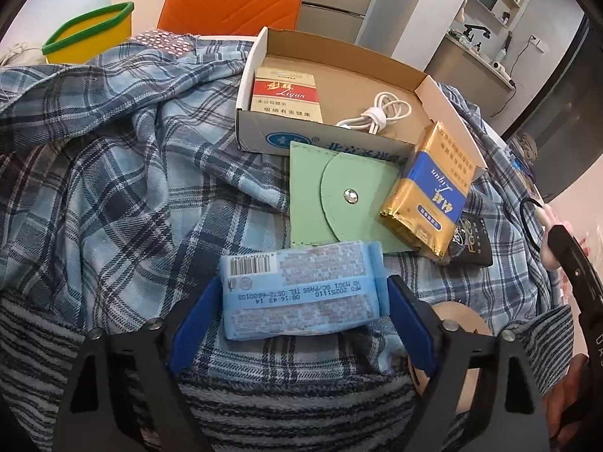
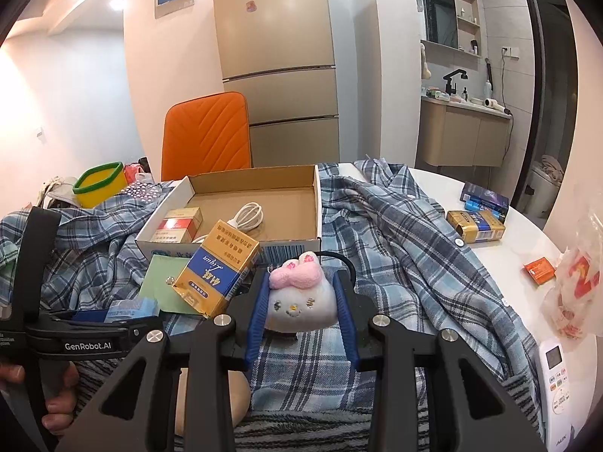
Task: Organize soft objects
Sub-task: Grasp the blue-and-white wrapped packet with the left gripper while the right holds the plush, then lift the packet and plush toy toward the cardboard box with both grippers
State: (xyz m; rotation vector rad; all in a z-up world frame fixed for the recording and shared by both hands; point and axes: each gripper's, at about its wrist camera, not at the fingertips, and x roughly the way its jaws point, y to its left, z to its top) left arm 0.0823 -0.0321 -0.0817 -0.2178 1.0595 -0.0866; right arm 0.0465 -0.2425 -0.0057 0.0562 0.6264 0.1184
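Tissue pack (image 1: pixel 301 288) sitting clamped between left gripper (image 1: pixel 303 301) pads; right gripper (image 2: pixel 301 301) squeezing plush toy (image 2: pixel 299 299). Next: carrying both ahead to box (image 2: pixel 316 203).

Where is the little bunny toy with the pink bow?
The bunny toy sits between the right gripper fingers in the right wrist view, just right of the gold cigarette pack and in front of the cardboard box.

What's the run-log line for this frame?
left gripper: shut on tissue pack | right gripper: shut on plush | box: open, holds cable | both over shirt
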